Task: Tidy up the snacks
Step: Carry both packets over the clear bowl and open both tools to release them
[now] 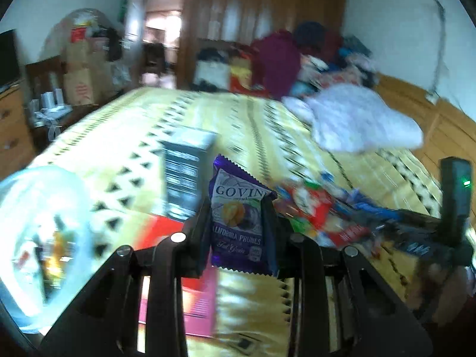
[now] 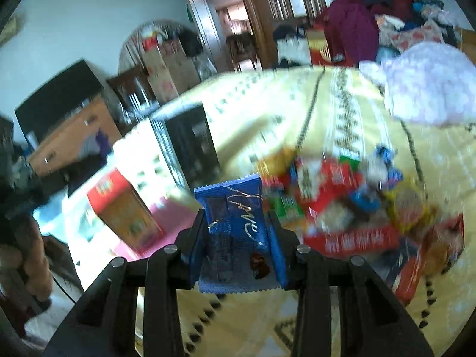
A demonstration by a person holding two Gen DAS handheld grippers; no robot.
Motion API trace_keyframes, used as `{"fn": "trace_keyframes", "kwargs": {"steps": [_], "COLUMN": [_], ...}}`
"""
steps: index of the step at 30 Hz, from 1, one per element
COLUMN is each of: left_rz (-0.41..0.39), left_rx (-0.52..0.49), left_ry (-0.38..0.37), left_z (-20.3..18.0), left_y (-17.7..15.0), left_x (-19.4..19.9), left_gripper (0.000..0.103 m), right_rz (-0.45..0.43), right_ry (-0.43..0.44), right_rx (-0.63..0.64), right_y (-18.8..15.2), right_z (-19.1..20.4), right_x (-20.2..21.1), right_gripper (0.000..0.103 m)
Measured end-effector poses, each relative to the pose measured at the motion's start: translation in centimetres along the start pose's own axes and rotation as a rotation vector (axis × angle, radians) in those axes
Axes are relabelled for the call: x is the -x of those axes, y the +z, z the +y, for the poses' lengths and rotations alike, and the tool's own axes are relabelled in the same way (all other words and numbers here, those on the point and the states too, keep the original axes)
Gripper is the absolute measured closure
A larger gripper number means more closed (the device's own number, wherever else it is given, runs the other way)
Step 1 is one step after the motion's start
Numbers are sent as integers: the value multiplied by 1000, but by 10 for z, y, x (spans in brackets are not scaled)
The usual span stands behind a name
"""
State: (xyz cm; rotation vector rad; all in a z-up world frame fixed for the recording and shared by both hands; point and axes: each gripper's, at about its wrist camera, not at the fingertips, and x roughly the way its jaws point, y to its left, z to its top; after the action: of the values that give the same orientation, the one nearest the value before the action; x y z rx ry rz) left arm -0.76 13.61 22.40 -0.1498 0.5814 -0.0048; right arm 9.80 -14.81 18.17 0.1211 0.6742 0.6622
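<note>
My left gripper (image 1: 238, 217) is shut on a purple packet of California prunes (image 1: 238, 211), held upright above the yellow bedspread (image 1: 208, 113). My right gripper (image 2: 238, 232) is shut on a blue chocolate packet (image 2: 238, 232), held above the bed. A heap of mixed snack packets (image 2: 351, 208) lies on the bed to the right of both grippers; it also shows in the left wrist view (image 1: 321, 211). A black box (image 2: 187, 142) stands ahead on the left, also in the left wrist view (image 1: 184, 172).
A red and orange box (image 2: 125, 208) lies on a pink sheet (image 2: 166, 226) at the left. A clear plastic container (image 1: 38, 232) sits at the far left. A white cloth (image 1: 363, 122) and piled clothes (image 1: 297, 56) lie at the far side of the bed. The other gripper's body (image 1: 455, 196) shows at right.
</note>
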Motion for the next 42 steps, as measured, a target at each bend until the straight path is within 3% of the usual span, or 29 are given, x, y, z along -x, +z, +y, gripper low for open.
{"fn": "trace_keyframes", "kwargs": {"steps": [5,11,20,25,31,42], "left_rz": [-64,-98,-62,-38,-27,-10], "left_rx": [105,240,352,371,382,397], "left_ry": [130,264,415,441,450,439], "left_z": [67,145,216,233,253,265], "left_y": [17,23,8,-2,-9,-12], "left_x": [27,50,53,59,64,59], "left_gripper": [72,72,72,72,72,72], "right_rz": [-57,-75,3,85,158,191], "right_ry": [59,168,363,432,459,454], "right_rx": [27,103,212,258,301,315], "right_y": [45,86,108,102,84,75], "right_z": [39,117,252,314,357,360], "right_x": [-2,-24,-81,-121,-154,-169], "right_gripper": [62,62,62,61,61,61]}}
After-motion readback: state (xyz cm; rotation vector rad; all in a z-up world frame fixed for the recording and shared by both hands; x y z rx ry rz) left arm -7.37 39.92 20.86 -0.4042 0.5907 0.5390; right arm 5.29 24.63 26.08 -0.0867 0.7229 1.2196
